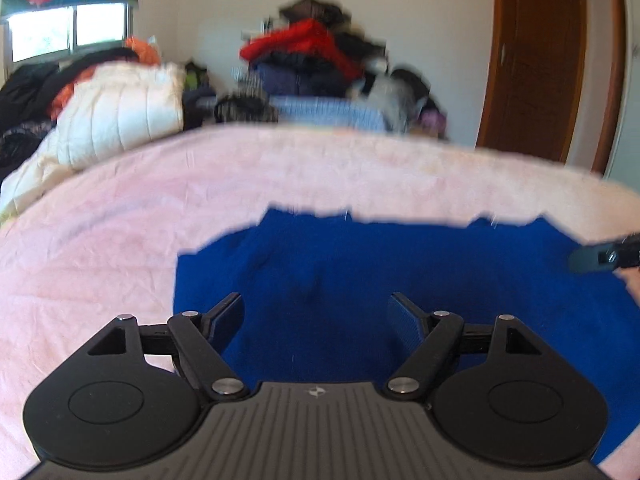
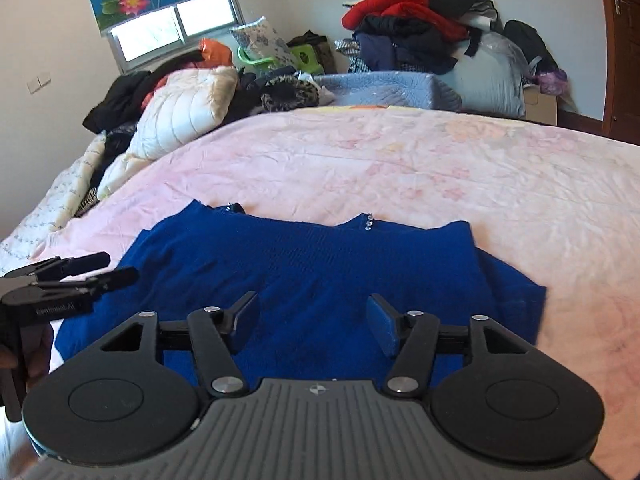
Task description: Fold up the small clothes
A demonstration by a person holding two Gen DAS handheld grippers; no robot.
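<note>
**Both tongs free above a partly folded blue top**

Blue knit top (image 2: 304, 280) lies flat on the pink bedspread (image 2: 400, 168), near the edge closest to the cameras. Neckline with small shiny beads sits along the far edge. A lower layer sticks out at the right side, so the fabric appears doubled over on itself there; judged one fold already in place. Spread flat like this, the garment gives straight edges to fold against.

Left tongs (image 1: 316, 320): fingers apart, nothing between the pads, blue fabric visible below the gap. They sit over the garment's left portion, angled downward. Left view is blurred; fine detail of the cloth edge not readable.

Right tongs (image 2: 314, 322): fingers apart, nothing clamped, fabric showing through the gap. They sit over the garment's middle-right.

The left tool also shows at the left margin of the right view, a person's hand (image 2: 24, 356) around its handle.

Judgement: one tool per side suits lifting a wide hem evenly. Next grip likely falls on the near edge or a side edge.

Background: piled clothes (image 2: 412, 20) and a white quilted cushion (image 2: 180, 116), well apart from the work.
</note>
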